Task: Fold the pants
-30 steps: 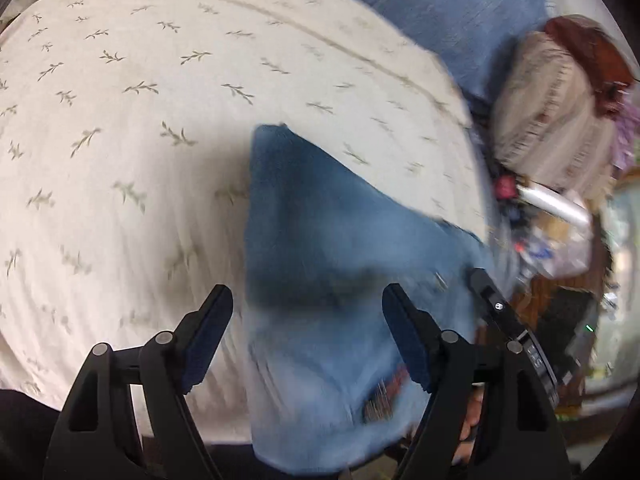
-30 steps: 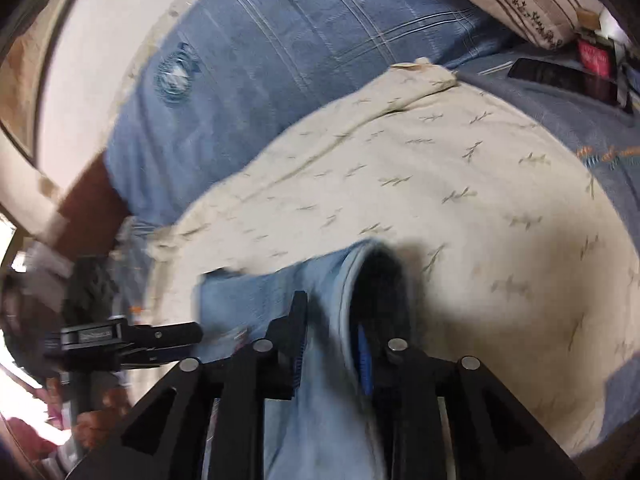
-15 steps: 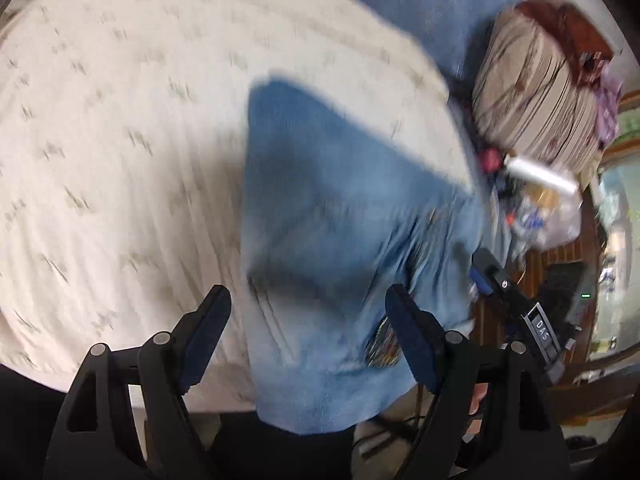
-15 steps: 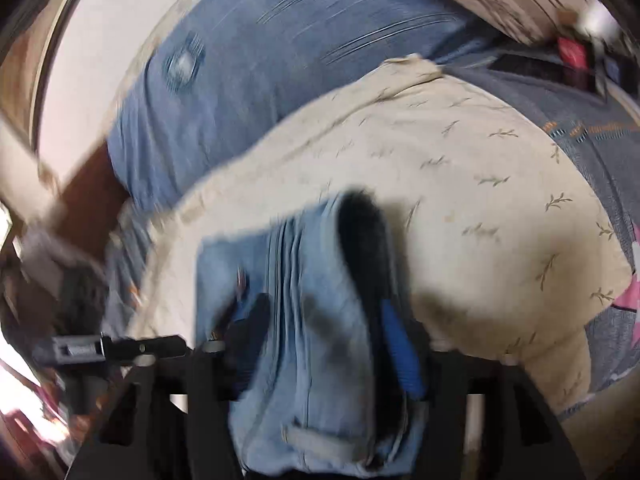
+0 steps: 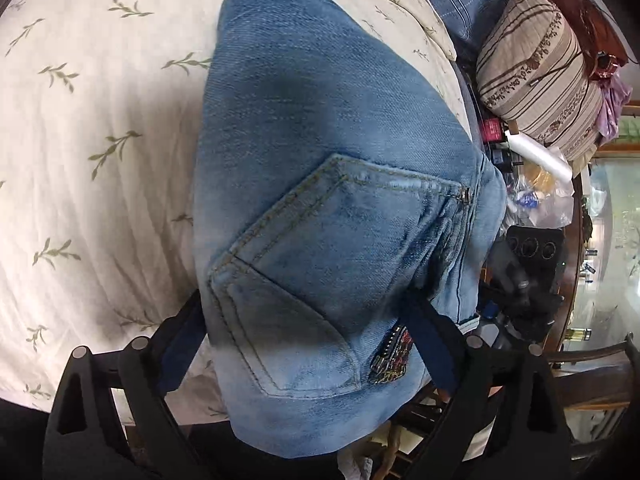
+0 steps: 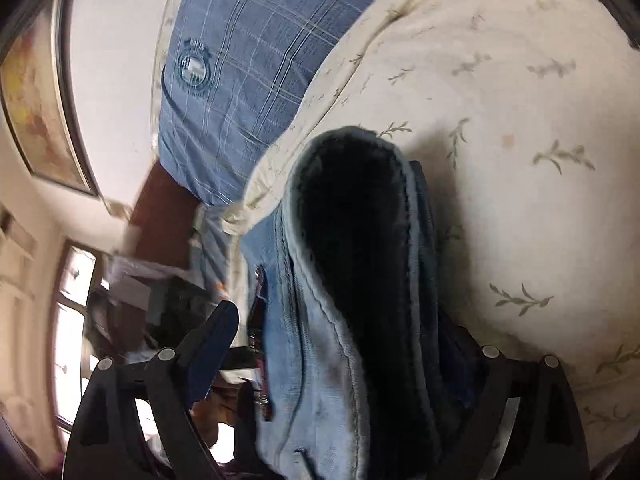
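The left gripper [image 5: 308, 344] and right gripper [image 6: 340, 356] have just been opening wide, letting the folded jeans [image 5: 328, 200] go. Next, I think, comes pulling back.

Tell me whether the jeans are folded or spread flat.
Folded. The jeans lie as a compact bundle on the leaf-print sheet, back pocket up; the right wrist view shows stacked layers at the edge.

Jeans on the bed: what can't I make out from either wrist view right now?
- Left wrist view: the jeans cover both fingertips of the left gripper, so contact is hidden.
- Right wrist view: denim hides one finger of the right gripper.
- Both views: the jeans' near end is cut off by the bottom edge.
- Right wrist view: the room beside the bed is blurred.
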The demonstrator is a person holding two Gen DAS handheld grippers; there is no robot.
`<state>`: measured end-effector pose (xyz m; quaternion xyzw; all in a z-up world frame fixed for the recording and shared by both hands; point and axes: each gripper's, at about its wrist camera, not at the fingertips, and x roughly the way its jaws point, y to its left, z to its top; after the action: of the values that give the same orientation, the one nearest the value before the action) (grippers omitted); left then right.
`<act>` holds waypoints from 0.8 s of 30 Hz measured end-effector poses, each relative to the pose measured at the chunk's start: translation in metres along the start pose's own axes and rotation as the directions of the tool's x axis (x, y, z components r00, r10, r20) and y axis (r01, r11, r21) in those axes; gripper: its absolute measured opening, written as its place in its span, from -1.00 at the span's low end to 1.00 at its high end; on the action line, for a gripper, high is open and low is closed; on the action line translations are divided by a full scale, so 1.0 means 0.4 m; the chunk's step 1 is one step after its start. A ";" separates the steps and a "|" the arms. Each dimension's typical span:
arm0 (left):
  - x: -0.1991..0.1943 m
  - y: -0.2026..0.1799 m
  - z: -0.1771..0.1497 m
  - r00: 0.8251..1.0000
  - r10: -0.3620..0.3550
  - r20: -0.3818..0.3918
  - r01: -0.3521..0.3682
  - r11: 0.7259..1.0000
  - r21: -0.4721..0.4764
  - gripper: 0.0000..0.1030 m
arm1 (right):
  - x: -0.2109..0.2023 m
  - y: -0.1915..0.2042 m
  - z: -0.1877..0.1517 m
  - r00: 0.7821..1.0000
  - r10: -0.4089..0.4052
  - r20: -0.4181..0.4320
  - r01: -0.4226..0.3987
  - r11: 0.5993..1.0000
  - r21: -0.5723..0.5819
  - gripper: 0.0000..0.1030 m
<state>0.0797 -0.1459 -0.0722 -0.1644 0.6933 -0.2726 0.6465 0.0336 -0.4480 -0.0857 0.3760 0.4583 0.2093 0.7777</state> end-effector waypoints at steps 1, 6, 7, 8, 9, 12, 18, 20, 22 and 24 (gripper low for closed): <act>0.004 -0.005 0.003 1.000 0.001 0.002 -0.001 1.000 0.005 0.83 | 0.010 0.015 0.000 0.999 -0.043 0.003 0.043 0.999 -0.034 0.78; -0.031 -0.028 -0.033 0.994 0.084 0.070 -0.090 0.992 0.088 0.38 | 0.033 0.121 -0.029 0.963 -0.269 0.030 0.269 0.943 -0.197 0.31; -0.038 -0.038 -0.044 0.991 0.097 0.089 -0.107 0.988 0.113 0.25 | 0.020 0.136 -0.032 0.963 -0.269 0.032 0.270 0.943 -0.197 0.03; -0.047 -0.051 -0.057 0.988 0.110 0.110 -0.125 0.982 0.142 0.18 | 0.011 0.142 -0.035 0.963 -0.266 0.033 0.267 0.944 -0.194 -0.07; -0.059 -0.058 -0.074 0.985 0.114 0.127 -0.136 0.975 0.174 0.05 | 0.004 0.158 -0.039 0.961 -0.275 0.043 0.278 0.941 -0.192 -0.17; -0.080 -0.084 -0.105 0.980 0.112 0.165 -0.151 0.958 0.246 -0.15 | -0.010 0.195 -0.061 0.947 -0.314 0.067 0.322 0.927 -0.195 -0.20; -0.139 -0.059 -0.117 0.976 0.083 0.203 -0.132 0.962 0.239 -0.18 | -0.026 0.269 -0.096 0.954 -0.277 0.112 0.294 0.939 -0.179 -0.24; -0.177 -0.040 -0.103 0.970 0.072 0.230 -0.125 0.967 0.223 -0.18 | -0.001 0.307 -0.086 0.961 -0.257 0.105 0.272 0.944 -0.185 -0.24; -0.231 -0.007 -0.096 0.959 0.066 0.275 -0.125 0.972 0.200 -0.18 | 0.028 0.343 -0.074 0.967 -0.236 0.096 0.251 0.946 -0.204 -0.24; -0.286 0.025 -0.075 0.945 0.067 0.319 -0.125 0.979 0.164 -0.18 | 0.077 0.402 -0.047 0.973 -0.214 0.092 0.230 0.944 -0.238 -0.24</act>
<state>0.0640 -0.0666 0.0148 -0.1117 0.5621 -0.2734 0.7726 0.0356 -0.3188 0.0164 0.2289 0.4426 0.1634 0.8515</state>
